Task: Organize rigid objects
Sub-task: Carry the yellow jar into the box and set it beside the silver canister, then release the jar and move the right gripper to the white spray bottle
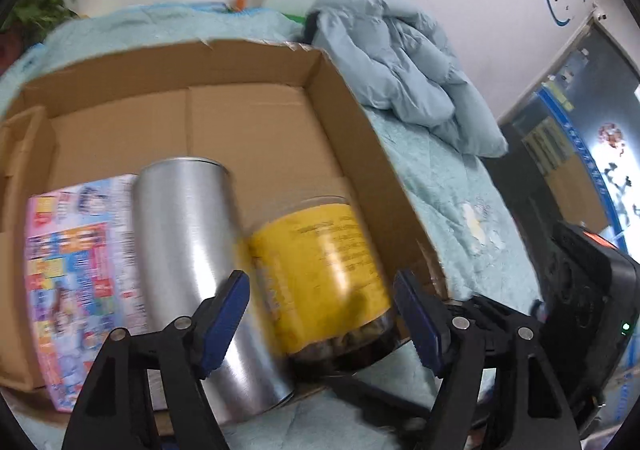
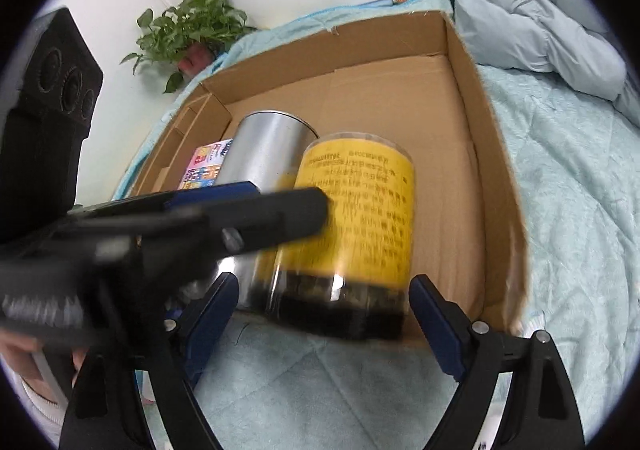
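Though blurred, yellow-labelled jar (image 2: 356, 209), seemingly clear; silver can (image 1: 188, 250)

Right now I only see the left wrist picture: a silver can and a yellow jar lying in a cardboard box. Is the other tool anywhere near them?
Observer: Yes. The right tool is open, with one blue pad on each side of the yellow jar's near end.
Operator: Who is holding this one?
Observer: A person's hand shows below the left tool, at the lower left of the right wrist view.
Operator: And the greenery in the corner?
Observer: It is a leafy plant in a pinkish pot.
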Demonstrator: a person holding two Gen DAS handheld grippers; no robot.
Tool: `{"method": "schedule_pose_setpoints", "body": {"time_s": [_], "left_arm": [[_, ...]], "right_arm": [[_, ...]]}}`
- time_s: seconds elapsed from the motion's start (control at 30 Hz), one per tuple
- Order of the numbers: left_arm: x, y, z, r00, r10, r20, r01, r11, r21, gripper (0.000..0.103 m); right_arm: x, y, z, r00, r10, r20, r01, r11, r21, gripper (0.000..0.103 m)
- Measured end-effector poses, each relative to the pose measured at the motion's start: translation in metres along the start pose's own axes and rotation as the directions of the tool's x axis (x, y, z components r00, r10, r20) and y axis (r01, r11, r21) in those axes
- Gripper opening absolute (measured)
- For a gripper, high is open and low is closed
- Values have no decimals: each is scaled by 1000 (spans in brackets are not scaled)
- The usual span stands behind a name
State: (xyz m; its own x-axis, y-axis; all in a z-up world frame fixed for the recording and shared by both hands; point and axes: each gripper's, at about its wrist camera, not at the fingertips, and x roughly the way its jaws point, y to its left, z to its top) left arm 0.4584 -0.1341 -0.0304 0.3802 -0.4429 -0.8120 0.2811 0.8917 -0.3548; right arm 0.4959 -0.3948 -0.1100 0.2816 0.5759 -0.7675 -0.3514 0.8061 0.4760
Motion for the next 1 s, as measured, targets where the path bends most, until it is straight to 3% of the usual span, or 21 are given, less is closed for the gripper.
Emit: {"method": "schedule_pose_setpoints", "body": {"time_s": [0.1,0.2,0.27,0.33,0.5,0.63,0.73,0.8,0.87,0.9,0.93,1.0], "left_arm": [[-37,2,-18,993,57,100,-61,998,30,76],[-77,3,-44,971,93,223,-107,993,55,92],[-106,2,-69,940,132,315,-159,985,62,102],[-133,2,-97,899,192,394,-230,972,50,102],[-183,10,-147,834,274,479,-310,951,-6,102],[-234,14,-184,732,384,563,-436,899,-46,102],[-271,20,-207,690,428,584,-484,872,-67,102],[-290,23,-217,672,446,591,-501,862,-81,102],[-308,25,-230,654,456,603,-503,858,-103,102],[-313,26,-233,648,454,611,-501,859,-108,90],[-319,27,-240,646,451,616,-494,862,-113,56],[-317,27,-241,685,436,584,-472,876,-100,16]], "right_arm": [[-26,6,-16,994,-72,87,75,997,-28,88],[-54,14,-46,975,-113,189,122,992,-33,91],[-61,20,-68,972,-114,207,125,991,-41,91],[-62,30,-86,965,-141,223,155,987,-46,91],[-64,55,-106,956,-129,262,159,983,-96,91],[-72,79,-111,947,-136,292,190,968,-164,88],[-83,91,-117,924,-193,331,268,943,-198,57],[-89,94,-121,907,-238,348,320,926,-200,22],[-96,96,-128,886,-283,368,369,911,-187,11],[-99,97,-131,878,-293,379,381,907,-181,11],[-102,98,-134,872,-299,388,390,903,-180,11],[-107,103,-141,865,-301,402,400,897,-188,11]]}}
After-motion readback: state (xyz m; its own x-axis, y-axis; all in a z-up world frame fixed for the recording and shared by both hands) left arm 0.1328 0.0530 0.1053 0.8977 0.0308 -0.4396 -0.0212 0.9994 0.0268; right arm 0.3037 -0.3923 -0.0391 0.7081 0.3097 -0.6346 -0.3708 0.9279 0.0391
